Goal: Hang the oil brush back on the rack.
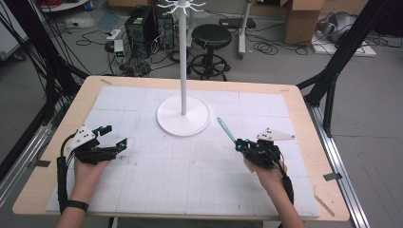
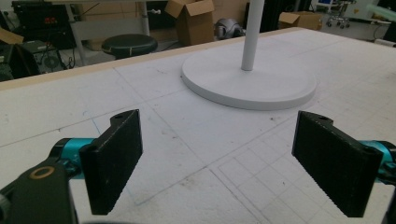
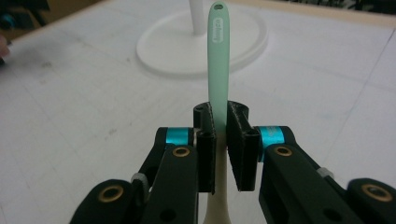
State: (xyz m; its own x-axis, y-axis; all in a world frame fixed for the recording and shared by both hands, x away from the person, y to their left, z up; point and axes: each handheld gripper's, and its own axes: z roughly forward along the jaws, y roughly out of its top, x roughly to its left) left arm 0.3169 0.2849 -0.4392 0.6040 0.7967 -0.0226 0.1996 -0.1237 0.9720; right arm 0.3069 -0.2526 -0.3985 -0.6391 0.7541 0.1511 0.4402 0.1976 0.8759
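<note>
Right gripper, jaws pinching a mint-green utensil handle that points toward the white stand, held above the gridded mat; left gripper, jaws spread wide with nothing between them, near the mat's left edge.

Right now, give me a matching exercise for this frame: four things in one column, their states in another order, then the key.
Things:
1. left gripper
2. right gripper
3. mint green utensil
4. white stand

States:
A. upright on a round base at the far middle of the table
B. jaws wide apart, nothing between them
C. shut on a thin handle
D. sticking out forward from closed jaws

Pairs: 1-B, 2-C, 3-D, 4-A
</note>
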